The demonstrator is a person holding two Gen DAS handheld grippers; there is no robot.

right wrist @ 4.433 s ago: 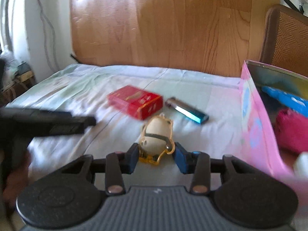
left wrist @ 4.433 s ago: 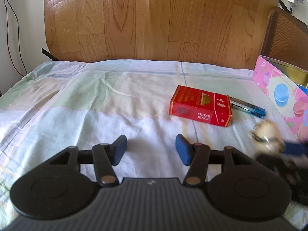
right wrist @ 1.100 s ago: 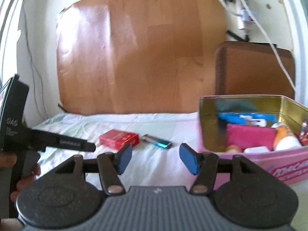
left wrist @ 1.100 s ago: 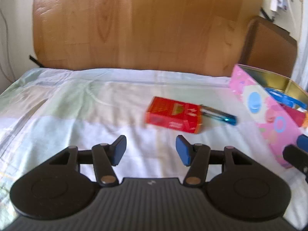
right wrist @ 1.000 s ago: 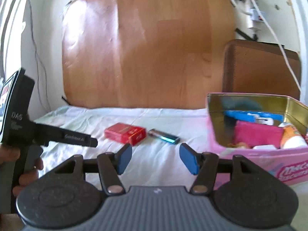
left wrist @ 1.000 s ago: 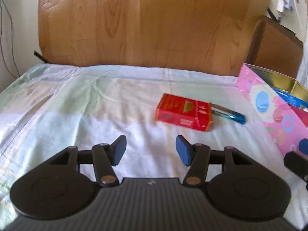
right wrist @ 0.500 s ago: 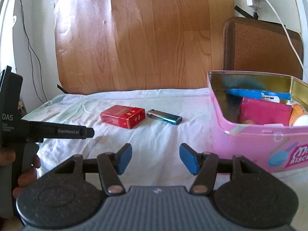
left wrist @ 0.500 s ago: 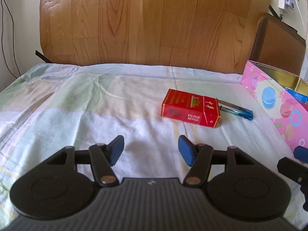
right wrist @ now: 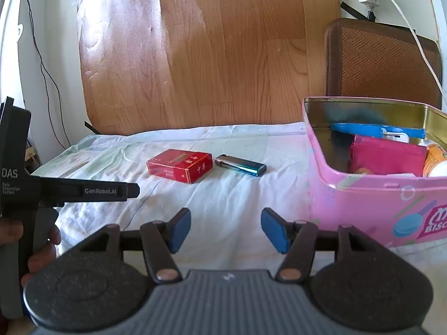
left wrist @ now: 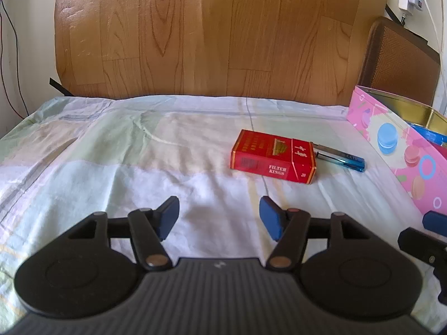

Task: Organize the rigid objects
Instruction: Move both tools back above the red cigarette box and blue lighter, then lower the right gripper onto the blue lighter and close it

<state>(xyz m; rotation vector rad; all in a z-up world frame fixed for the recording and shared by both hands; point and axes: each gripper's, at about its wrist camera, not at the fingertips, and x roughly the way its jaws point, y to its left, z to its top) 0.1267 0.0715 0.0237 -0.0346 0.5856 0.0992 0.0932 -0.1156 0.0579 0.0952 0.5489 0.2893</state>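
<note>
A red cigarette pack (left wrist: 273,155) lies flat on the cloth-covered table, with a blue-and-silver lighter (left wrist: 338,158) just right of it. Both also show in the right wrist view, the pack (right wrist: 179,165) and the lighter (right wrist: 240,165). A pink biscuit tin (right wrist: 371,195) stands open at the right, holding several items. My left gripper (left wrist: 219,217) is open and empty, short of the pack. My right gripper (right wrist: 225,230) is open and empty, left of the tin and short of the lighter.
The tin's pink side (left wrist: 396,150) shows at the right of the left wrist view. A wooden board (left wrist: 218,33) leans behind the table. A brown chair back (right wrist: 382,64) stands behind the tin. The left hand-held tool (right wrist: 69,191) reaches in from the left.
The right gripper earlier held a small tan keychain figure; now it is open and empty, lower and facing the table beside the tin. The left gripper stays open, nearly unmoved.
</note>
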